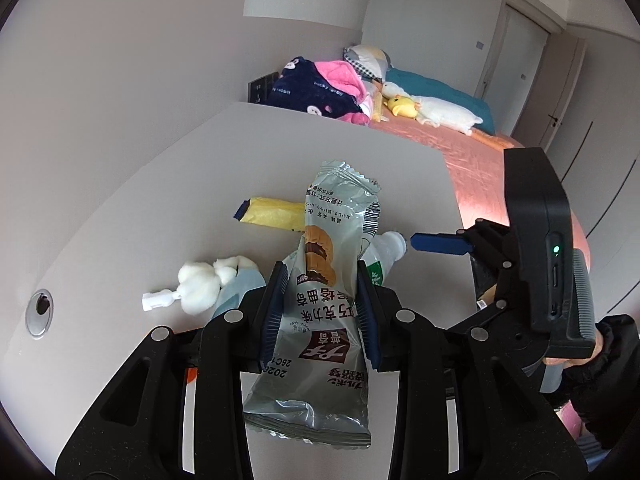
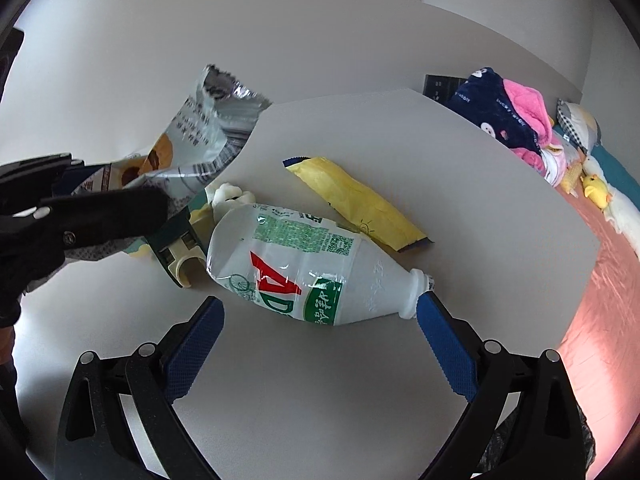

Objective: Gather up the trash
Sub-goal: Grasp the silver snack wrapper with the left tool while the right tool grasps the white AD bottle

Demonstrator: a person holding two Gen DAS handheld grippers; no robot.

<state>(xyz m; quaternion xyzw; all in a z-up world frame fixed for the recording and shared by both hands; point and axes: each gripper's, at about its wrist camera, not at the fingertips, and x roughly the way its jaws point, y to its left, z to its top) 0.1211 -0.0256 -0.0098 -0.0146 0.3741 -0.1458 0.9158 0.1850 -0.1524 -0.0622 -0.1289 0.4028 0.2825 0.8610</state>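
Left gripper point(image 1: 322, 300) clenches silver wrapper point(image 1: 320, 288); right gripper point(image 2: 320, 344) released over bottle point(image 2: 304, 268); yellow packet point(image 2: 356, 200), tissue wad point(image 1: 208, 280) left on tabletop point(image 2: 360, 128), centre frame

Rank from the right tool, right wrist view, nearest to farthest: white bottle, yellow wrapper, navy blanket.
1. White bottle: lying on the table between the open right tool's fingers.
2. Yellow wrapper: flat on the table, just beyond the bottle.
3. Navy blanket: on the bed, far right.
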